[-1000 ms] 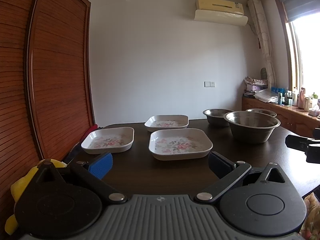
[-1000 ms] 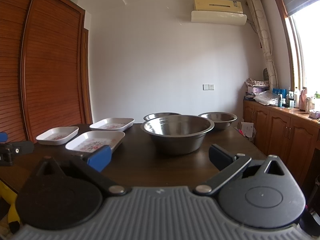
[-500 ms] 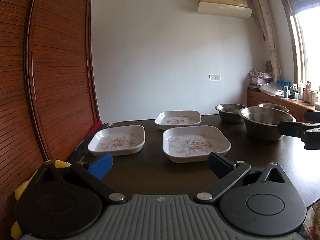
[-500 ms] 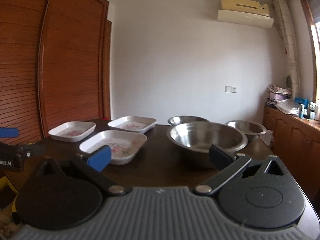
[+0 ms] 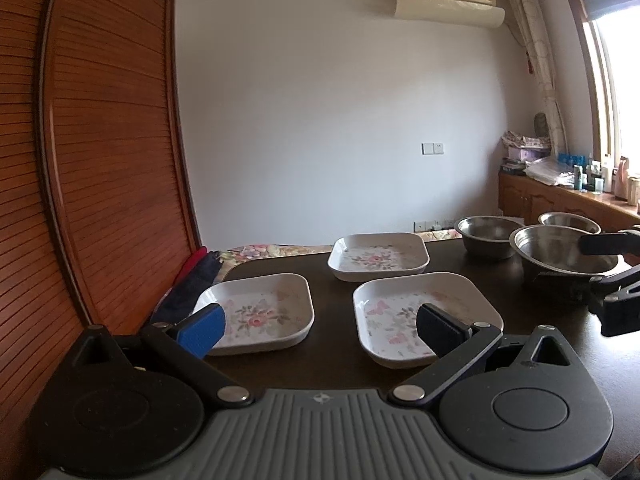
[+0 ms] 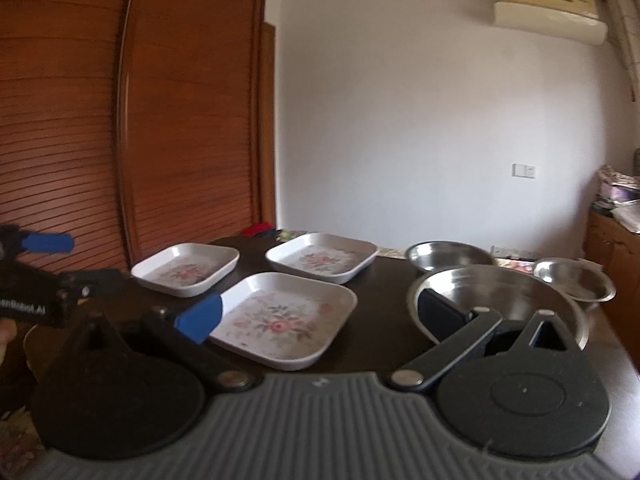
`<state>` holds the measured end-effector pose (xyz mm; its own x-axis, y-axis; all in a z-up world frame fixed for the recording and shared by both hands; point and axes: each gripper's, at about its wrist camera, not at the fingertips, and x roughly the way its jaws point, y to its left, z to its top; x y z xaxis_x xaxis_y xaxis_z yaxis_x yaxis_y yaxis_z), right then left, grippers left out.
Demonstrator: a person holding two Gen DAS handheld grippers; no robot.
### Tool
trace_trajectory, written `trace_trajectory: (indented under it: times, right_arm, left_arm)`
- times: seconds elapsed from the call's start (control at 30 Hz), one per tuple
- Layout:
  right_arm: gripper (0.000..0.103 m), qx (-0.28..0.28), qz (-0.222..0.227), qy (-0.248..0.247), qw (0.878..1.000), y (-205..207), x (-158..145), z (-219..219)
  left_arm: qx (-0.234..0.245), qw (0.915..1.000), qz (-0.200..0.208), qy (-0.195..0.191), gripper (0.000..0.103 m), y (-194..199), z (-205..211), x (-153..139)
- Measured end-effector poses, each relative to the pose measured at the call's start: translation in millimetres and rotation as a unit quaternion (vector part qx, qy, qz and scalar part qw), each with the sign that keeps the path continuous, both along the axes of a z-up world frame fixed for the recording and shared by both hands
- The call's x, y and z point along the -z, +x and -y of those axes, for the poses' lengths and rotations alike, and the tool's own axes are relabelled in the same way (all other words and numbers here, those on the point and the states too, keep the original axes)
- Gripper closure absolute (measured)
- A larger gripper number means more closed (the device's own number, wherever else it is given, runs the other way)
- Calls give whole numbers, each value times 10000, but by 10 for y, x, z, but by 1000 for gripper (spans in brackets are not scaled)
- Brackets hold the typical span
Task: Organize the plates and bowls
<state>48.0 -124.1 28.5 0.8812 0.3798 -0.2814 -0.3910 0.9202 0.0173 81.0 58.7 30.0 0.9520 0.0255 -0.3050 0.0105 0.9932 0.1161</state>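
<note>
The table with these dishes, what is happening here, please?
A person holds two claws over the dark table. Both are open and hold nothing. The left claw faces three floral square plates; the right claw is near the largest of three steel bowls. Nothing is stacked yet.

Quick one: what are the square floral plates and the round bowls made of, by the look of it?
Square floral plates: look like melamine or glazed ceramic, which one can't be settled. Glossy white, thick rounded rims, printed pink flowers inside.

Round bowls: metal, probably stainless steel. Grey and brushed, thin rolled rims, with soft reflections of window light on the inner walls.

Table: dark, semi-gloss, likely varnished wood.
</note>
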Motion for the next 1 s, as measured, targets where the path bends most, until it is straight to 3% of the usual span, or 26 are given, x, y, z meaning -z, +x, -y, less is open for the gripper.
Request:
trace_trajectory:
  times: [0.4,0.5,0.77,1.0]
  right_arm:
    - [2,-444,-545,-257,9972,469,56,-133]
    - [14,-474,-731,-285,9958,583,77,-132]
    - [24,-746,-1094,-559,9896,727,174,-235]
    - [33,-909,-1418,-731,9830,820,252,-285]
  left_arm:
    - [561,9976,-409,31,0,534,-95,35]
    - [775,9956,-531,73,0,651,-97,44]
    - [991,9909,-778,465,12,1040,-70,112]
    - [1292,9836,-1204,363,20,1409,-66,173]
